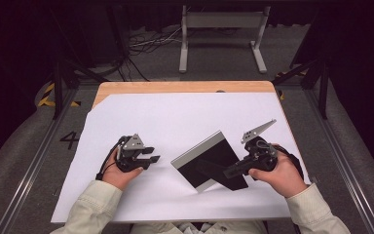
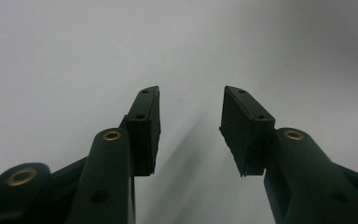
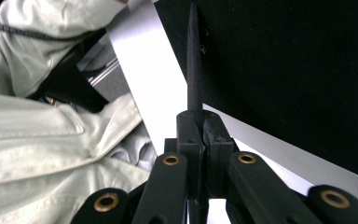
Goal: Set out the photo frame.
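A flat picture frame [image 1: 213, 148] with a black back and a silver edge stands tilted on the white sheet [image 1: 175, 117], right of centre. A thin black stand leg [image 1: 214, 170] juts from its back. My right gripper [image 1: 231, 170] is shut on that leg. In the right gripper view the leg [image 3: 194, 60] shows edge-on, pinched by my right gripper [image 3: 198, 126], with the frame's black back [image 3: 284, 70] behind it. My left gripper [image 1: 151, 155] rests on the sheet to the frame's left, apart from it. In its own view the left gripper [image 2: 191, 126] stands open over bare white paper.
The sheet covers most of a wooden table [image 1: 185, 87], whose far edge shows. A grey metal stand [image 1: 221, 22] and cables lie on the floor beyond it. The person's pale sleeve [image 3: 37, 126] is close behind the right gripper.
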The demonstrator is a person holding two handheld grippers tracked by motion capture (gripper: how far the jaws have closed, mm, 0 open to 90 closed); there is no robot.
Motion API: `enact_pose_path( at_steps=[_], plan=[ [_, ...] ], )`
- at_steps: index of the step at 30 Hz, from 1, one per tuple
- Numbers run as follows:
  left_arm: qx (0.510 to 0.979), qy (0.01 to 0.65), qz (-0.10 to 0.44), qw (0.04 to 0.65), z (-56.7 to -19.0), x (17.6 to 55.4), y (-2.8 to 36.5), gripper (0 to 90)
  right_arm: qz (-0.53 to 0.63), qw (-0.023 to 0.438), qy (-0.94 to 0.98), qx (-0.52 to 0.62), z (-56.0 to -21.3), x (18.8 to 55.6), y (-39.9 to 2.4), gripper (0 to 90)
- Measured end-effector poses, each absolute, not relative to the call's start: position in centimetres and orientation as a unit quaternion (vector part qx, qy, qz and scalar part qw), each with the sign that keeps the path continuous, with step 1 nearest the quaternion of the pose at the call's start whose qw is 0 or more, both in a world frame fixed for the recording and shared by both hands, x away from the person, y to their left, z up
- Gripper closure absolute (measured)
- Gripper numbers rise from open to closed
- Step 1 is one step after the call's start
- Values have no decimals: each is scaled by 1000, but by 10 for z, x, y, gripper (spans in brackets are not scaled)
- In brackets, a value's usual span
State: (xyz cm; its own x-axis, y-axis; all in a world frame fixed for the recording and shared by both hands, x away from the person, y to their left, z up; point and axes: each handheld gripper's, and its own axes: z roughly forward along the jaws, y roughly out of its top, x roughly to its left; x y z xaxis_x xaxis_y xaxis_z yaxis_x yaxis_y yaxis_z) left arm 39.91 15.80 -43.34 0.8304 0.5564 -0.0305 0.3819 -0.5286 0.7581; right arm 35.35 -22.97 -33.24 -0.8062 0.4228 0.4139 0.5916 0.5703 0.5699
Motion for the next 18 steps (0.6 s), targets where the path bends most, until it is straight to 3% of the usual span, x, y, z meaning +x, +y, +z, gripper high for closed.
enact_pose_path(
  at_steps=[18],
  plan=[
    [867, 273, 110, 403, -433, 400, 159, 583, -427, 2, -867, -257, -344, 373, -218, 877]
  ],
)
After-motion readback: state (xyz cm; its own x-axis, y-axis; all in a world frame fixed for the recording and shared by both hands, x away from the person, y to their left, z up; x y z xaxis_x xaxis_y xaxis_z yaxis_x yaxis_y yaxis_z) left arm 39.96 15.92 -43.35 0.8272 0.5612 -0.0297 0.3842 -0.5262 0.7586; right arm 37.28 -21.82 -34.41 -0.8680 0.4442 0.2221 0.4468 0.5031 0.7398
